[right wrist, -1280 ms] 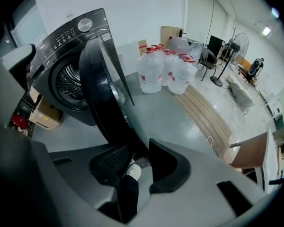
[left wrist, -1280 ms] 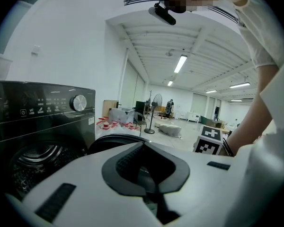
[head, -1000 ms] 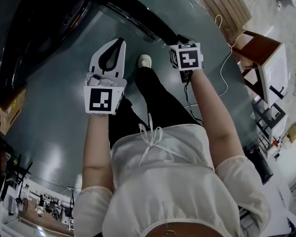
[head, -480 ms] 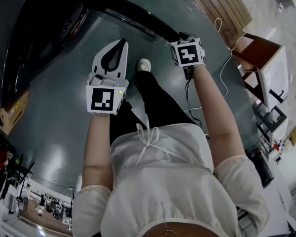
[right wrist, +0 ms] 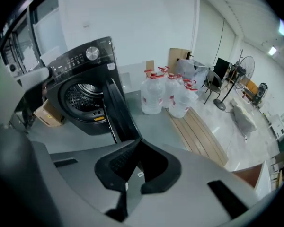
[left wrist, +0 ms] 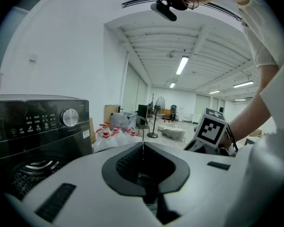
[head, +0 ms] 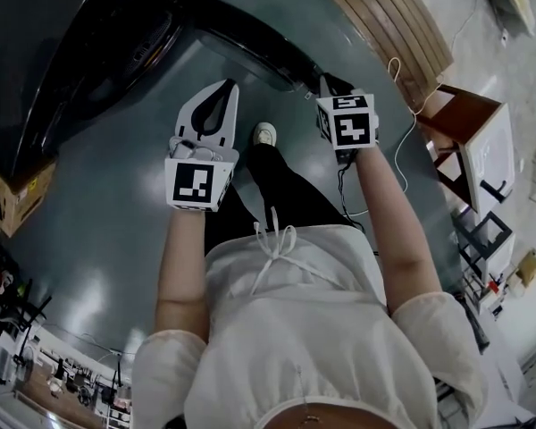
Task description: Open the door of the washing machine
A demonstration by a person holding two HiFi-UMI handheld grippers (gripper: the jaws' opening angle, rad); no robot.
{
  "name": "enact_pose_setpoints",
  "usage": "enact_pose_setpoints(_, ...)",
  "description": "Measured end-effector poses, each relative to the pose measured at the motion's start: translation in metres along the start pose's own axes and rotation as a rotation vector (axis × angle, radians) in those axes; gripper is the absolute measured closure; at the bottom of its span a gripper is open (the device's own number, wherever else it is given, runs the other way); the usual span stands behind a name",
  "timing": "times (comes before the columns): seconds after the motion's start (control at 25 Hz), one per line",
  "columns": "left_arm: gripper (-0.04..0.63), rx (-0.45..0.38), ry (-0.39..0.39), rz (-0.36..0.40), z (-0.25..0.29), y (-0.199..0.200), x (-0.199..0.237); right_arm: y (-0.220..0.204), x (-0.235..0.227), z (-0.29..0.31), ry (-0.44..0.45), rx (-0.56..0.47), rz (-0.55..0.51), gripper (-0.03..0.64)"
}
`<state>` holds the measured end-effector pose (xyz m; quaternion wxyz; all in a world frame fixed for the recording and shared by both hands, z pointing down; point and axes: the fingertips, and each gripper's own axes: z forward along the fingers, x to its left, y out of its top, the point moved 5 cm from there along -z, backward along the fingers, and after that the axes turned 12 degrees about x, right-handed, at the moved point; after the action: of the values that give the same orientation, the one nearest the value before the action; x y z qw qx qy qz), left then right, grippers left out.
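The black washing machine [right wrist: 83,91] stands with its round door [right wrist: 117,111] swung wide open, and the metal drum [right wrist: 84,94] shows inside. From the head view the machine [head: 89,43] is at the top left, and its door [head: 250,38] juts out to the right. My right gripper [head: 332,84] hangs just beyond the door's free end, apart from it. Its jaws [right wrist: 138,142] are shut with nothing between them. My left gripper [head: 230,85] is over the floor in front of the machine, and its tips [left wrist: 143,144] meet on nothing. The control knob [left wrist: 70,117] shows at the left.
Large water bottles [right wrist: 168,96] stand right of the machine beside a wooden pallet [right wrist: 199,136]. A cardboard box [head: 18,195] lies at the machine's left. A brown stool [head: 473,123] and a white cable [head: 402,105] are at the right. The person's shoe [head: 264,134] is below the grippers.
Both grippers have risen a little, the right one more. The right gripper stays near the door's free end. The door stays open.
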<state>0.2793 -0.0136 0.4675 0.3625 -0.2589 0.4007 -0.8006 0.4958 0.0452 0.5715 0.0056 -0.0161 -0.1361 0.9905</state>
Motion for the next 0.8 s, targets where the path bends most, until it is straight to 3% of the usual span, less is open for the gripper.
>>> enact_pose_setpoints(0.16, 0.572, -0.052, 0.053, -0.011, -0.033, 0.007, 0.015, 0.031, 0.022, -0.028, 0.025, -0.107, -0.006, 0.611)
enact_pose_setpoints(0.28, 0.572, -0.022, 0.102, -0.020, -0.065, 0.012, 0.031, 0.059, 0.048, -0.050, 0.089, -0.221, -0.056, 0.611)
enact_pose_setpoints(0.52, 0.572, -0.061, 0.250, -0.046, -0.155, 0.024, 0.075, 0.108, 0.128, -0.097, 0.180, -0.404, -0.195, 0.612)
enact_pose_setpoints(0.8, 0.572, -0.106, 0.414, -0.109, -0.237, 0.032, 0.130, 0.171, 0.219, -0.122, 0.271, -0.470, -0.321, 0.612)
